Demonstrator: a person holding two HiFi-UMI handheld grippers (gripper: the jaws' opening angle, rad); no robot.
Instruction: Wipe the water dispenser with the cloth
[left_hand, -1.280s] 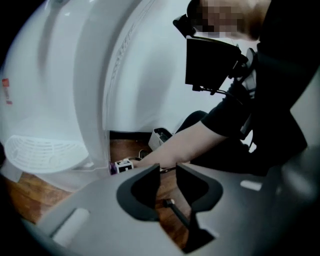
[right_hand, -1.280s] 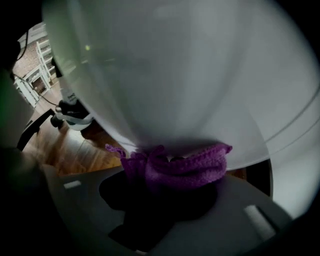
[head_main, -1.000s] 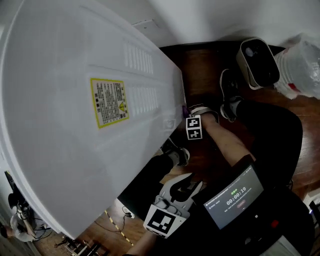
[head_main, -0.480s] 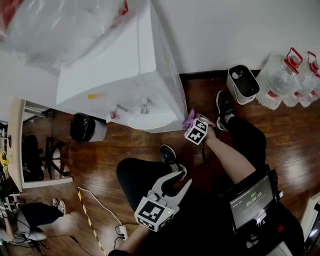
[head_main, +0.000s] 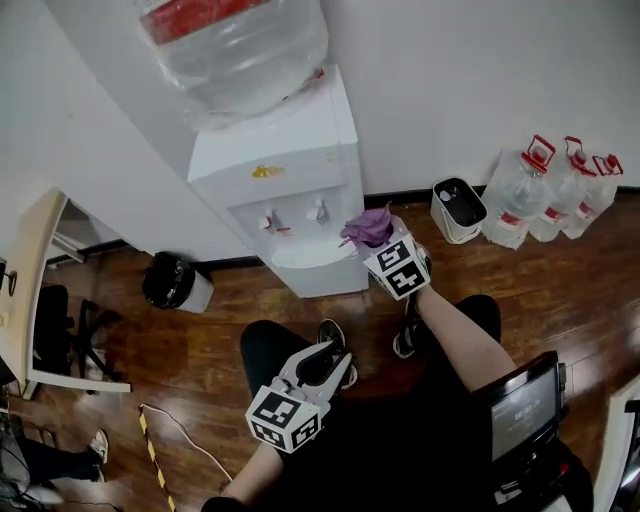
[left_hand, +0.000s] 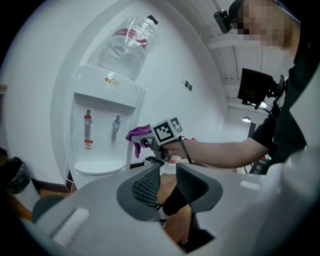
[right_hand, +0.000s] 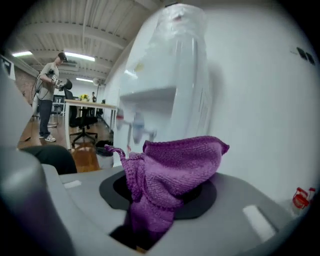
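The right gripper (head_main: 372, 236) has its jaws closed on a purple knitted cloth (head_main: 366, 225). The cloth is bunched between the pads, and a loose fold stands up over the jaw tips (right_hand: 176, 165). The left gripper (head_main: 318, 362) hangs lower and nearer the person. Its jaws are only narrowly apart and grip nothing (left_hand: 167, 187); only the wooden floor (head_main: 250, 300) and part of a dark shoe show through the gap.

The white floor-standing water dispenser (head_main: 285, 165), with a clear inverted water bottle (head_main: 240, 50) on top, stands just ahead of the right jaws and a little to their left. Its two taps (head_main: 268, 218) and drip tray (head_main: 300, 256) lie to the left of the cloth. Seen from the left gripper view, the cloth sits close beside the dispenser's right front edge (left_hand: 134, 120) at about tap height. Whether it touches the cabinet cannot be told.

This looks like the approach step: the cloth is held and brought up to the machine, and wiping is probably not yet under way. The next move calls for pressing the free fold flat against a panel ahead of the right jaws. Then it should be swept across with a firm grip, keeping clear of the tap levers so nothing is dispensed. The left jaws seem to have no part in this.
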